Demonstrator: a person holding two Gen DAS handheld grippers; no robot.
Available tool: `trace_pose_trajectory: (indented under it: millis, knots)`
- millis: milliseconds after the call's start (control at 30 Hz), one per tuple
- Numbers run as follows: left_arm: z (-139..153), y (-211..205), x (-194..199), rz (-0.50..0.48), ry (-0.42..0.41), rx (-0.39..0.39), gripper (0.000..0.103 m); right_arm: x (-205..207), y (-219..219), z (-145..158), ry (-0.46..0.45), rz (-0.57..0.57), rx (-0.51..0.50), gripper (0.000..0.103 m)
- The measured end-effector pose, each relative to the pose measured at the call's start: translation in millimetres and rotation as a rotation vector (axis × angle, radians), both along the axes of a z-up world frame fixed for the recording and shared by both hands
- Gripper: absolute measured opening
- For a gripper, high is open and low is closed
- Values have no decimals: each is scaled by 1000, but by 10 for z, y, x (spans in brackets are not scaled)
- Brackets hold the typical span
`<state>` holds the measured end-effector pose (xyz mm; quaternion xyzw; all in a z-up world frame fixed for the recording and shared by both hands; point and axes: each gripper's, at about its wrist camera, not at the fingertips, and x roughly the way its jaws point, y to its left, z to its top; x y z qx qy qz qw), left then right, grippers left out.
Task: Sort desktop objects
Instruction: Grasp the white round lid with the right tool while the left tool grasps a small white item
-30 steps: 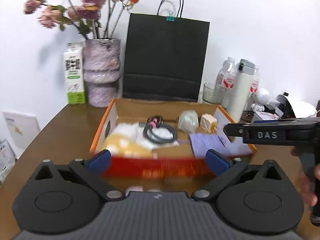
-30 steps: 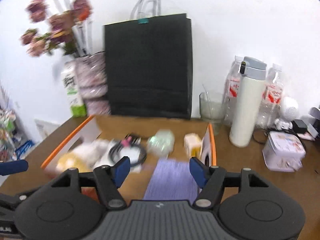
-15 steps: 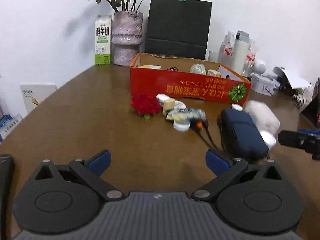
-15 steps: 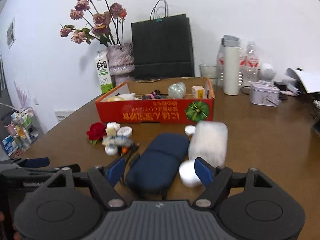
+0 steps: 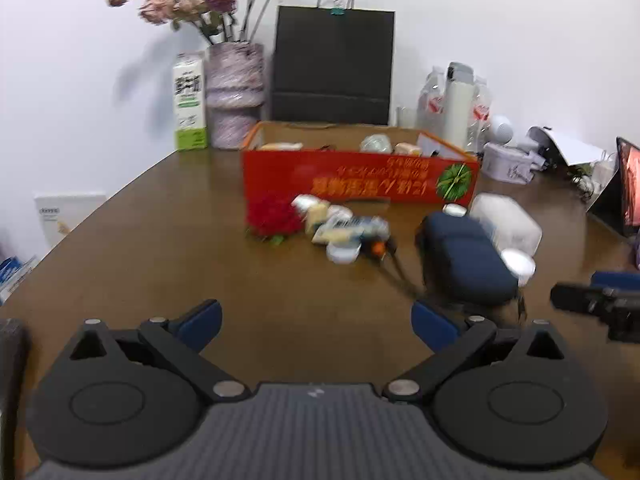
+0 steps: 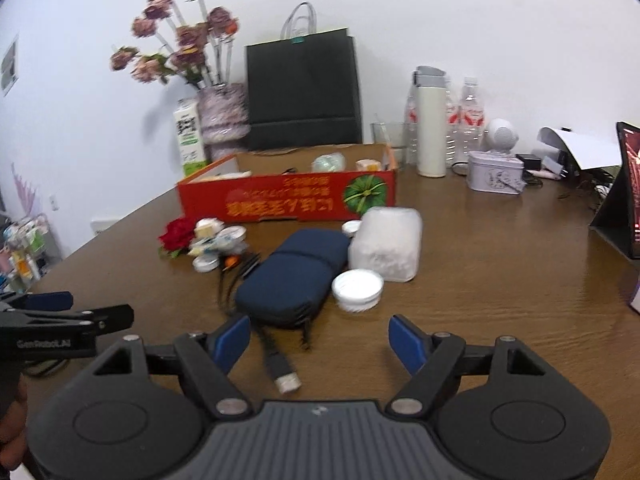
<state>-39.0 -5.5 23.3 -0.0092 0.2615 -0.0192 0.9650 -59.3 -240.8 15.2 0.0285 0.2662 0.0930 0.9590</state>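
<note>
Two open grippers, both empty, and a heap of clutter waiting in front of the red box.

We hold the left gripper (image 5: 316, 322) low over bare table (image 5: 160, 240), pads spread, gripping nothing; our right gripper (image 6: 320, 338) is spread wide too, with only a cable plug (image 6: 286, 378) lying loose between its jaws, not pinched. That one lines up on the navy pouch (image 6: 292, 276), so we judge the pouch is the next pick. Just beside it sit a white jar lid (image 6: 357, 290) and a frosted tub (image 6: 386, 242); a red rose (image 6: 176, 234) and small packets (image 5: 344, 226) cluster to the left. All lie against the red box (image 6: 288, 200), which already holds a few items. Its yellow print reads upside down to us and is too blurred to make out. The left gripper's side reads "GenRobot.AI".
</note>
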Motion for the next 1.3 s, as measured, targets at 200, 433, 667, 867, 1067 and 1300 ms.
trace_pose_trajectory:
  millis: [200,433,667,867,1067,1300]
  knots:
    - [59,-149,767,-106,5,-29,96,487,-33,-83,57,-26,-80,69]
    - [-65,-249,1290,-209,78,-10,36,910,-52,-185,90,-21,-116,58]
    - [40,-169,1136,-193,40,-72,6,1054,-60,-276,123,-4,-109,39]
    - [370,4,605,-188,13,-118,6,814,-110,-137,62,-23,-91,39]
    - [352,128,15,-146,23,-97,6,389,-25,68,9,40,-75,39]
    - [267,113,-275,-106,38,-51,6,74,265,107,-17,142,-93,39]
